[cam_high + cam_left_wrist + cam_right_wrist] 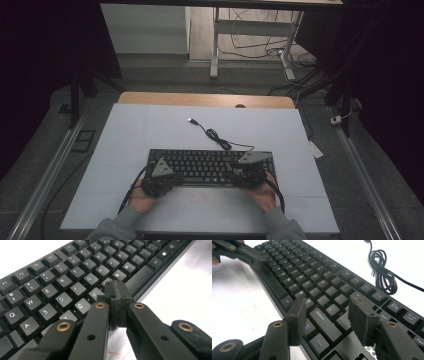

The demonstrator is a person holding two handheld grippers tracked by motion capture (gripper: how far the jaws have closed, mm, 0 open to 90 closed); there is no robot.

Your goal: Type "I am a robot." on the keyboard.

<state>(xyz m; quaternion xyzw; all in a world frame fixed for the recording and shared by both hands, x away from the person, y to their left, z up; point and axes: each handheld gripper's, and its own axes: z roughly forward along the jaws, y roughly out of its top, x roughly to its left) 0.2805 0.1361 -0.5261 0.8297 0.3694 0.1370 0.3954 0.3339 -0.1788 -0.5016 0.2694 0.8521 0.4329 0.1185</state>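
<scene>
A white rectangular tabletop sheet (150, 130) covers a wooden table (200, 99), whose bare edge shows along the far side. Bare white surface lies far of, left of and right of the work; the near strip is narrower. Dark floor and metal rails flank the table and are hard to make out in the dim surround.

A black full-size computer keyboard (205, 165) lies flat, near the table's near edge and centred. Its near corners are hidden under the 2 tools in the high view. Its black cable (220, 139) runs far-left in a loose coil to a free USB plug (191, 120), lying clear of both hands.

The left gripper (117, 296), held at the keyboard's near-left corner, has its 2 jaws pressed together with nothing between them; the tip hovers over the letter keys near the space bar, and contact cannot be told.

The right gripper (327, 317), at the near-right corner, stands with its jaws apart, fairly wide, above the right Shift key and empty. Its own body cuts off the keys nearest it.

2 grey sleeves (115, 227) enter from the near edge, cropped.
</scene>
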